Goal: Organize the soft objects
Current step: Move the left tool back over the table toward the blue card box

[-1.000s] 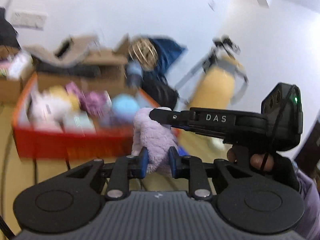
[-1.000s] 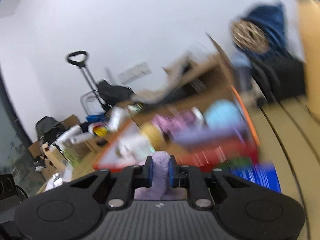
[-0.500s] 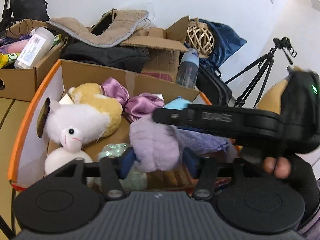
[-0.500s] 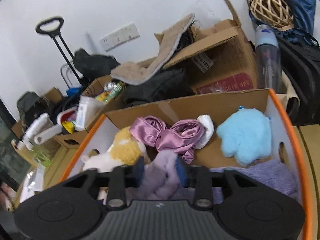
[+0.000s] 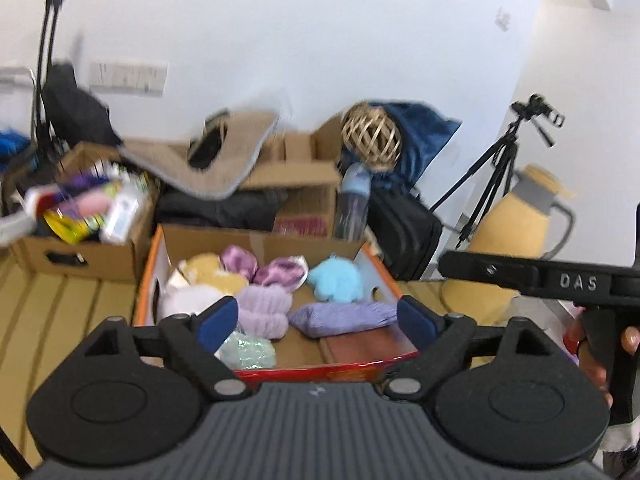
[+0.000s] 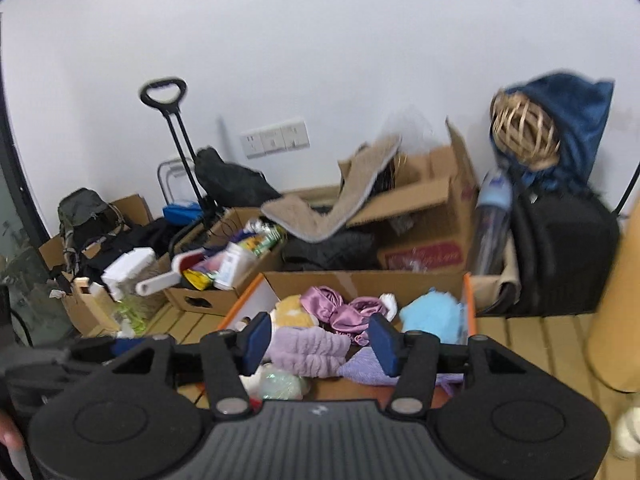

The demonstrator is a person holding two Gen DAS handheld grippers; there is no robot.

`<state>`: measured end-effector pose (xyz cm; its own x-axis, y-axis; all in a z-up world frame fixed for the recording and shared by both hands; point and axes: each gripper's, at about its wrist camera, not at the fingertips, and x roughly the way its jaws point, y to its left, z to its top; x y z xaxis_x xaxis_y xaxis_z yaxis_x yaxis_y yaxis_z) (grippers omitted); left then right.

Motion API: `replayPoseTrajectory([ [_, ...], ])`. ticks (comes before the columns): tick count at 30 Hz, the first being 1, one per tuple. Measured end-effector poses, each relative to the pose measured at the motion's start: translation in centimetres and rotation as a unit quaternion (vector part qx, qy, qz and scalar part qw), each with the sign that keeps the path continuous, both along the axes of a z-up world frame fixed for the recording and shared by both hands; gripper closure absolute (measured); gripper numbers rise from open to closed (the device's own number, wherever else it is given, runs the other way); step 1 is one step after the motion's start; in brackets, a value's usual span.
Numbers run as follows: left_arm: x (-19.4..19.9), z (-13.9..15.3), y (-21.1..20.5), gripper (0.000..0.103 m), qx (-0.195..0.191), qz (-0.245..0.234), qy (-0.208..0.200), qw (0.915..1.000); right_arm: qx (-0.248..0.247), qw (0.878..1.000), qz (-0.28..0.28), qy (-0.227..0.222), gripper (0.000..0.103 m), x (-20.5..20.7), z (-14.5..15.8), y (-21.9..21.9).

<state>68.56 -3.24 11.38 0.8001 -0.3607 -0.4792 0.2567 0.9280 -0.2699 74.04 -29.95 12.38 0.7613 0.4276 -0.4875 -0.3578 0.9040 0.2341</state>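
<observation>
An orange-rimmed cardboard box (image 5: 147,276) (image 6: 469,300) on the slatted wooden floor holds several soft things. A fluffy lilac piece (image 5: 265,311) (image 6: 308,347) lies loose in its middle. Around it are a light-blue plush (image 5: 338,282) (image 6: 432,314), satin purple cloth (image 5: 276,270) (image 6: 340,312), a yellow-and-white plush (image 5: 200,280), a knitted lavender pouch (image 5: 344,317) and a pale green item (image 5: 248,351). My left gripper (image 5: 316,324) hangs above the box, its jaws opening wide with nothing between the pads. My right gripper (image 6: 320,338) is also above it, jaws opening and empty.
Behind the box stand cardboard boxes (image 5: 292,188) (image 6: 416,216) with a tan mat, a bottle (image 5: 354,200), a wicker ball (image 5: 372,136) on blue cloth and a black bag (image 5: 404,236). A tripod (image 5: 492,168) and a yellow jug (image 5: 516,232) are at right, a trolley handle (image 6: 172,128) at left.
Both grippers let go of the lilac piece, which now lies in the box. Both have risen and pulled back from the box, and their jaws stand wider apart.
</observation>
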Motion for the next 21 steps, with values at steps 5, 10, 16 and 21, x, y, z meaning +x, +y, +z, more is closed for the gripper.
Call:
replayPoseTrajectory([
  [5, -6.3, 3.4, -0.1, 0.004, 0.006, 0.005, -0.037, 0.9993, 0.009, 1.000, -0.007, -0.029, 0.040, -6.9, 2.6, -2.2],
  [10, -14.0, 2.1, 0.8, 0.001, -0.005, 0.017, -0.058, 0.9981, 0.028, 0.998, -0.004, -0.050, 0.036, -15.3, 1.2, -4.3],
  [16, -24.1, -3.1, 2.4, 0.000, -0.028, 0.017, -0.067, 0.9972, 0.046, 0.997, -0.025, -0.059, 0.027, -26.0, -4.0, -6.5],
  [21, -26.2, -5.5, 2.8, 0.000, -0.027, 0.026, -0.045, 0.9983, 0.057, 0.996, -0.058, -0.034, 0.024, -30.2, -7.5, -7.2],
])
